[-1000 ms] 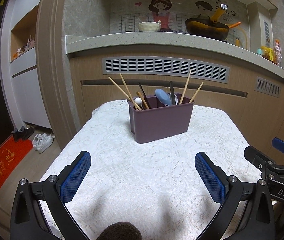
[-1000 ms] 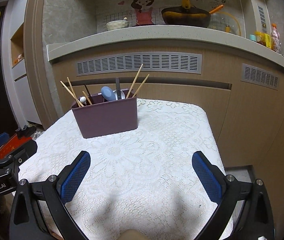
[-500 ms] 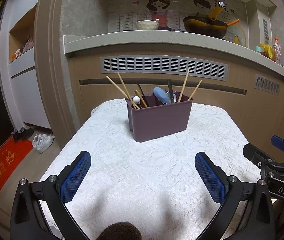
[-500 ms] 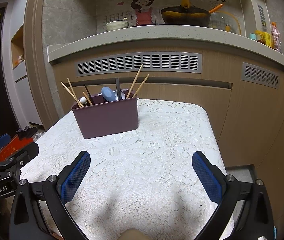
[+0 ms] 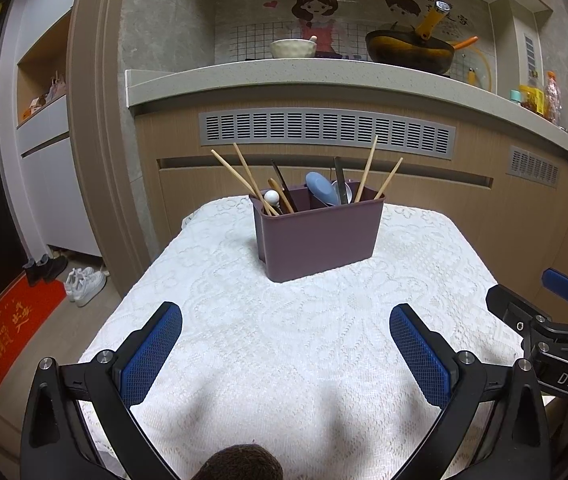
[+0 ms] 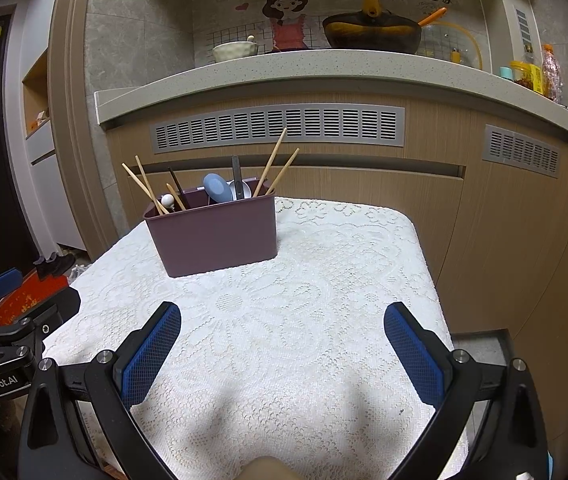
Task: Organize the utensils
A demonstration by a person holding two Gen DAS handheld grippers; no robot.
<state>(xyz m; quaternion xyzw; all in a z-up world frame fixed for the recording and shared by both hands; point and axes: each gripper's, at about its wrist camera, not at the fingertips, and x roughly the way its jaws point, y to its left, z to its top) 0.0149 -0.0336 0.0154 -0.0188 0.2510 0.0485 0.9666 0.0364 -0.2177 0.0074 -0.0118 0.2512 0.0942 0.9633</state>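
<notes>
The jaws of both tools are spread wide and carry nothing. The left gripper (image 5: 286,344) and the right gripper (image 6: 281,342) hover over the near part of the desk (image 5: 284,340), well apart from the task's things. The utensils stand already in the purple holder (image 5: 318,234), which sits on the far half of the desk, toward the cabinets. I see wooden chopsticks (image 5: 241,182) that lean to the left, another pair of chopsticks (image 5: 368,170) that lean to the right, a blue spoon (image 5: 320,188), and a small white ball-shaped end (image 5: 271,197) of some utensil. Which compartment each one occupies I cannot tell exactly.

In my judgement, the sorting looks nearly finished or finished. A risk is that a reach into the crowded holder knocks the leaning chopsticks, because they stick out at angles above the rim. The holder seems light and can slide or tip on the cloth if it is pushed from one side.

The desk is covered with a white lace cloth (image 6: 304,320), which can wrinkle or catch a fingertip. Behind is a kitchen counter (image 5: 324,76) with a bowl (image 5: 294,48) and a dark wok (image 5: 410,50). On the floor at left lie shoes (image 5: 83,280) and a red mat (image 5: 7,328).
</notes>
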